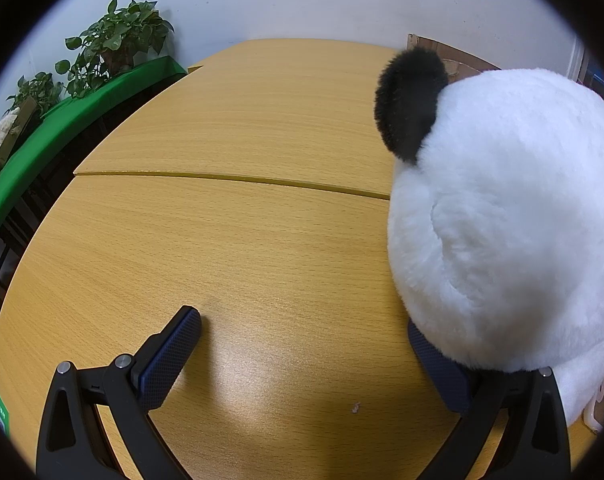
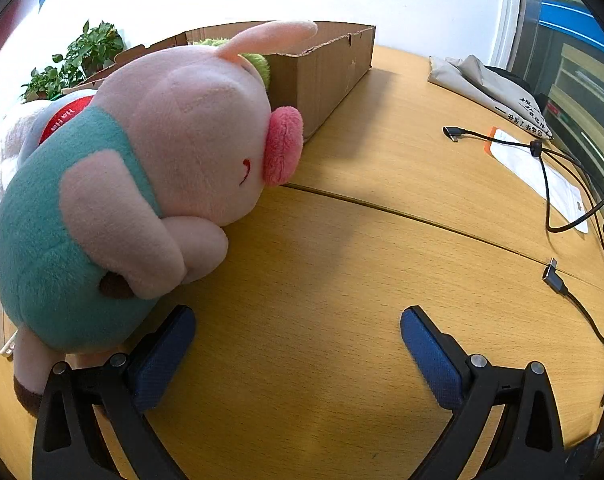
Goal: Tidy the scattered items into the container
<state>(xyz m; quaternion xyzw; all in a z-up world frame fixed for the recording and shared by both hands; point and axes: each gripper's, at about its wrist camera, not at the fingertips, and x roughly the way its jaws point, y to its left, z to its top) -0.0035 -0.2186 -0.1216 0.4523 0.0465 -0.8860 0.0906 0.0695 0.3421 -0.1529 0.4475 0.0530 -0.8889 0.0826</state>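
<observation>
A: Eyes on the cardboard box at the back of the tabletop. One box, top open, and something green and fuzzy pokes above its rim. What it is, I cannot tell.

B: And out on the wood, the pink pig plush in the teal outfit lies on its side, snout toward the box and close to its front wall, but not in it.

A: The right gripper sits low, fingers spread wide, nothing between them. Its left finger is just beside the pig's body.

B: Over to the other camera: left gripper, fingers also spread, empty gap. A white plush with one black ear looms right over the right finger and hides its tip.

A: So two plush toys loose on the tabletop, one box.

B: Off to the right, black cables with two plug ends in view, a white sheet, a folded beige cloth bag. Potted plants on a green ledge to the left.
</observation>
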